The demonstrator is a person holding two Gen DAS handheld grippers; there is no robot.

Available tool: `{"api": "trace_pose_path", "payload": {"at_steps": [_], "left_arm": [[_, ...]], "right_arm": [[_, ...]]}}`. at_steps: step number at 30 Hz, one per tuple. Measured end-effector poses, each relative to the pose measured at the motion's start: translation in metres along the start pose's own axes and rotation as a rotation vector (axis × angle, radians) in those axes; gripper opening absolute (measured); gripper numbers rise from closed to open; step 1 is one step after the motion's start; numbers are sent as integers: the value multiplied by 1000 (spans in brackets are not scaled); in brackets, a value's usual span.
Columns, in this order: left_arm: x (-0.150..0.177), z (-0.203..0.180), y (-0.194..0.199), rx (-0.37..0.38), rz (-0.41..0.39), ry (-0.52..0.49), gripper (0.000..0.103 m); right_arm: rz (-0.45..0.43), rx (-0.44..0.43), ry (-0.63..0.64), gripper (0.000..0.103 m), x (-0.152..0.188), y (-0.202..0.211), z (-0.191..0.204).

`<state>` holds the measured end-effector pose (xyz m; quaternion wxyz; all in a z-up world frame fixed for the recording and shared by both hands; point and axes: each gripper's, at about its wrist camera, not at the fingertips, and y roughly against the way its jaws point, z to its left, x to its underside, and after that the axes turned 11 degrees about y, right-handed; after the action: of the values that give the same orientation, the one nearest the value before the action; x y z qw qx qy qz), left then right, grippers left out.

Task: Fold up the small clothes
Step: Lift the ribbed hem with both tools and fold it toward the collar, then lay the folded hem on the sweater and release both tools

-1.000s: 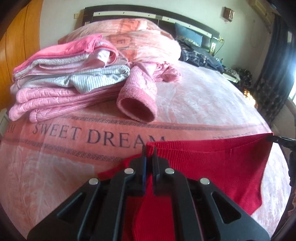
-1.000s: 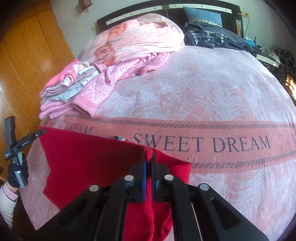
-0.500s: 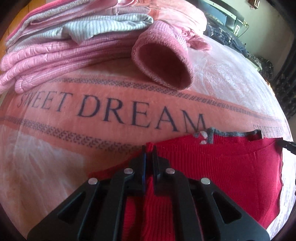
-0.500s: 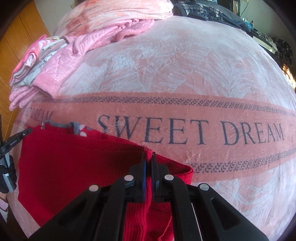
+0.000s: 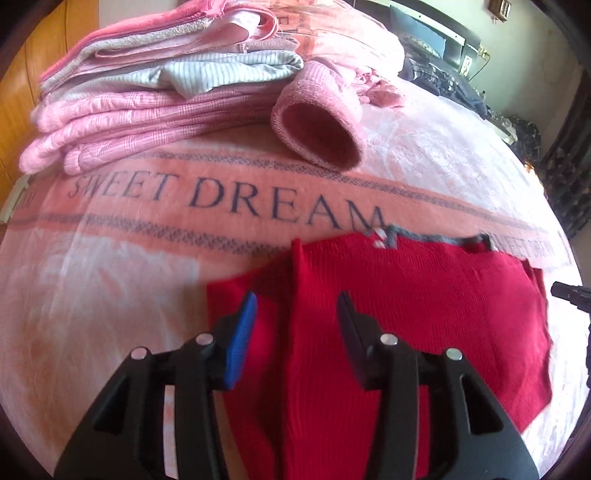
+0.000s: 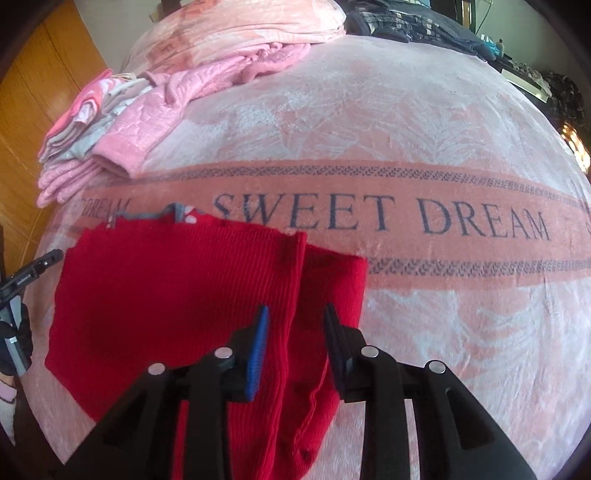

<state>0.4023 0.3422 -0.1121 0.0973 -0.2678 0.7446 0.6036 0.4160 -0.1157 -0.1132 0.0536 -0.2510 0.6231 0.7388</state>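
Observation:
A red knit garment lies folded flat on the pink "SWEET DREAM" blanket, with a grey-edged layer peeking out at its far edge. My left gripper is open just above the garment's left part, a raised fold of red cloth between its spread fingers. In the right wrist view the same red garment lies at the lower left. My right gripper is open over its right edge, nothing pinched. Each gripper's tip shows at the edge of the other's view.
A stack of folded pink and grey-striped clothes sits at the far left of the bed, with a pink sleeve cuff beside it. A crumpled pink quilt and dark clothes lie by the headboard. A wooden wardrobe stands left.
Both grippers were shut on the red garment's top edge, carried it forward and laid it down. Now both have opened and let go, and the garment rests folded on the blanket.

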Motion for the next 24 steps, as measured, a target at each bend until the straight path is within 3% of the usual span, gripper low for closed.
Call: {"api": "trace_pose_path", "payload": {"at_steps": [3, 13, 14, 15, 16, 24], "left_arm": [[28, -9, 20, 46, 34, -11, 47], [104, -30, 39, 72, 136, -95, 51], [110, -29, 38, 65, 141, -94, 51], [111, -28, 35, 62, 147, -93, 51], [115, -25, 31, 53, 158, -89, 51], [127, -6, 15, 32, 192, -74, 50]], "right_arm": [[17, -34, 21, 30, 27, 13, 11], [116, -108, 65, 30, 118, 17, 44], [125, -110, 70, 27, 123, 14, 47], [133, -112, 74, 14, 126, 12, 50], [141, -123, 74, 9, 129, 9, 52], [144, -115, 39, 5, 139, 25, 43]]}}
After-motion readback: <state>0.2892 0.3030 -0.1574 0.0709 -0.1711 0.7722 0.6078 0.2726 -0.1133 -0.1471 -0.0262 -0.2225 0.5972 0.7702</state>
